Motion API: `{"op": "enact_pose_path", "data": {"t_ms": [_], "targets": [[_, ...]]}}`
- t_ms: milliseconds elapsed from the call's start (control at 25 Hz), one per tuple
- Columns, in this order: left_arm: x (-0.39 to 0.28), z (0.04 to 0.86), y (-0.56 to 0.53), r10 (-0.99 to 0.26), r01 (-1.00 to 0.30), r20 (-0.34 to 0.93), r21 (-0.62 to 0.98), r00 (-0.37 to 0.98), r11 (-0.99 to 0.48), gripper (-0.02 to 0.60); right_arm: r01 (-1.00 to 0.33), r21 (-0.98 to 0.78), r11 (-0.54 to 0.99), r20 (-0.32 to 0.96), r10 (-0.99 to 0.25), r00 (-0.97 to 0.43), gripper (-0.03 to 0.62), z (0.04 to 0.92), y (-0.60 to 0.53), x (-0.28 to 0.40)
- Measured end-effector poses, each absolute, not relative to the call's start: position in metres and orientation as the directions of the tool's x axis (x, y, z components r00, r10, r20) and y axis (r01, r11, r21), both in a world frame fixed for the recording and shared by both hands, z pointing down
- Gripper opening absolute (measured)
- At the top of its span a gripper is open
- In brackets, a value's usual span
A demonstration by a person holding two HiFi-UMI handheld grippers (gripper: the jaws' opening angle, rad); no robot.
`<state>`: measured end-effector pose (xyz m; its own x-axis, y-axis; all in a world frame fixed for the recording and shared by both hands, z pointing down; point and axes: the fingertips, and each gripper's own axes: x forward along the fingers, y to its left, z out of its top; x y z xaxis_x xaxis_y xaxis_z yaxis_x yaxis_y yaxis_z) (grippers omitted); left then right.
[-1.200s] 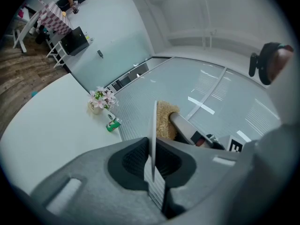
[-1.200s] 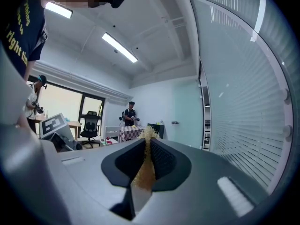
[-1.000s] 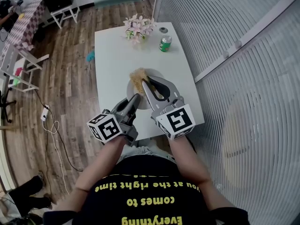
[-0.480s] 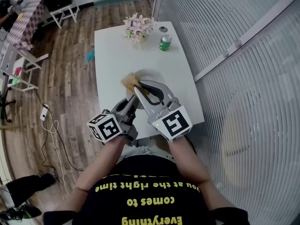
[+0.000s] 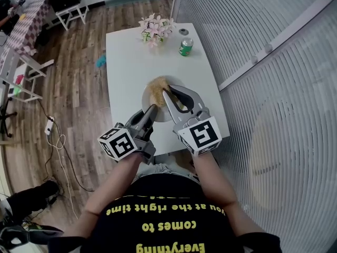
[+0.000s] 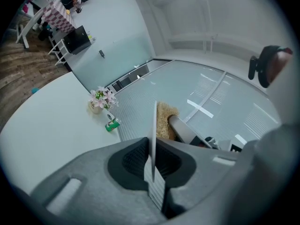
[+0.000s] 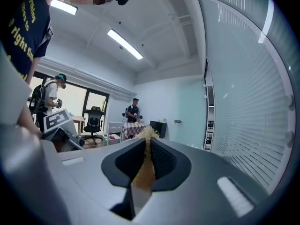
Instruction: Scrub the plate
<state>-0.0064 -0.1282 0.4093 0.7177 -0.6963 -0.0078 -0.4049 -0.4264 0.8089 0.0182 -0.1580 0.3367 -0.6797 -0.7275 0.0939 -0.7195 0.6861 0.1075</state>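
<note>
White worktop (image 5: 131, 62) carries everything in the head view. At its near edge, left of centre, the left gripper (image 5: 152, 109) has its jaws shut tight on the rim of the plate (image 5: 161, 113). That gripper's own view shows the plate (image 6: 153, 125) edge-on, pinched between the ribbed pads. The plate sits near the near edge, tipped up off the surface. A tan, fibrous scrubber (image 5: 156, 87) presses on the plate's far left part. The right gripper (image 5: 165, 93) reaches over the plate from the near right, its jaws closed on the scrubber (image 7: 142, 175), which fills the narrow slot between them. Along the far edge stand pink flowers (image 5: 156, 29), then a green can (image 5: 185, 47).
</note>
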Motion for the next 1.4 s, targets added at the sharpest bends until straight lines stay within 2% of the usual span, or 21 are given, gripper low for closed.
{"op": "enact_pose_path", "data": {"t_ms": [680,1400], "targets": [[-0.011,0.41,-0.136,-0.711,-0.411,-0.011,0.81,0.703,-0.419,0.017,-0.801,0.11,0.589,0.114,-0.808,-0.579,0.034,0.344,-0.182,0.071],[-0.014,0.413,-0.144,-0.728,-0.431,0.004,0.808,0.685,-0.401,0.017,-0.702,0.089,0.707,0.151,-0.706,-0.692,0.034,0.361,-0.167,0.03]]}}
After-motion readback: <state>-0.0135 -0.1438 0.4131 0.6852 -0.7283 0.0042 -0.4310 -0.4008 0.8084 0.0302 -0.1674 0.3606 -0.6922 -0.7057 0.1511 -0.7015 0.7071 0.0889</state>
